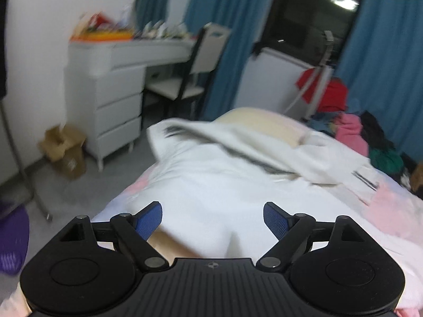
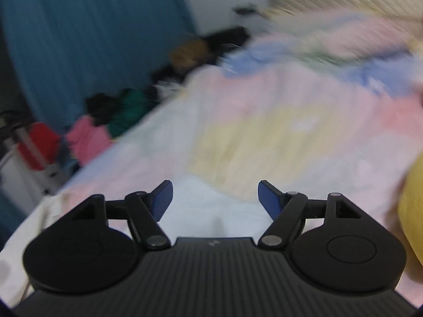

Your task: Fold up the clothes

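The left gripper stands with its blue pads spread wide and nothing pinched between them; below the gap lies a white garment, spread on the bed with a fold of it heaped further off and dark striped trim at its far edge. The right gripper is likewise released, its blue pads apart over a corner of the same white cloth, neither pad touching it. The garment rests on a pastel bedsheet of pink, yellow and blue patches; both views are smeared with blur, so finer detail is lost. No writing or label can be read anywhere. Beside the bed, in the left wrist view, a pile of clothes in pink, red, green and dark colours lies before blue curtains. On the floor by a white chest of drawers stands an open cardboard box; what is in it cannot be made out. A purple basket shows at the left edge, its contents hidden. A chair stands at the desk, whose top carries blurred clutter.
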Available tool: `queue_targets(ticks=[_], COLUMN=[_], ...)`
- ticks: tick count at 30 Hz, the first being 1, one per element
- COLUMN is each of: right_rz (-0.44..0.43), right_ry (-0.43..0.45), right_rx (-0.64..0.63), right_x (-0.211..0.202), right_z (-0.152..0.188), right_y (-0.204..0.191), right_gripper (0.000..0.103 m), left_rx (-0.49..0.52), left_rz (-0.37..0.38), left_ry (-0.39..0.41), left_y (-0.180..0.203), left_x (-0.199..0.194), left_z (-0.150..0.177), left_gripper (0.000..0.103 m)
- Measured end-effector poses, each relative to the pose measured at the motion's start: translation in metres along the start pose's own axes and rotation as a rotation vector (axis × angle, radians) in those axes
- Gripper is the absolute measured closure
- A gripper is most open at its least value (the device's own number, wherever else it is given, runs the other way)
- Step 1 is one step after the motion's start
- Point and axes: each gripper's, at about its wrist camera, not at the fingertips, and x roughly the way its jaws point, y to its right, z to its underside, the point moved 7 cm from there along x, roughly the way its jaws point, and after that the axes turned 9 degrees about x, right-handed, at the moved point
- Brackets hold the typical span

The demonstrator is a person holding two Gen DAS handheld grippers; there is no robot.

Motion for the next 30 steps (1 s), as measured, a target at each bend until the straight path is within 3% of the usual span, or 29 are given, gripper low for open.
queue_targets(ticks=[7, 15, 19, 22, 26, 30], right_rz=[-0.341, -0.523, -0.587, -0.608, -0.600, -0.547], right_ry=[-0.045, -0.127, -0.230, -0.390, -0.573, -0.656], right_rx=[-0.177, -0.283, -0.302, -0.261, -0.137, 0.016], right_x=[-0.053, -0.086, -0.083, -0.064, -0.022, 0.038], right_z=[0.033, 0.075, 0.107, 0.133, 0.168, 0.208], right_y=[-0.082, -0.116, -0.129, -0.146, -0.184, -0.228], right_gripper=[0.030, 0.030, 0.030, 0.034, 0.034, 0.034], left_rx=[0.137, 0.249, 0.245, 0.218, 0.179, 0.172], left_rz=[0.132, 0.244, 0.299, 0.285, 0.260, 0.206], left_ry=[0.100, 0.134, 0.135, 0.118, 0.105, 0.154], left_y=[0.101, 0.198, 0.205, 0.192, 0.171, 0.149], left_x=[-0.014, 0.010, 0.033, 0.055, 0.083, 0.103], left_z=[-0.016, -0.018, -0.004, 0.006, 0.012, 0.005], left_gripper=[0.016, 0.017, 0.017, 0.017, 0.017, 0.017])
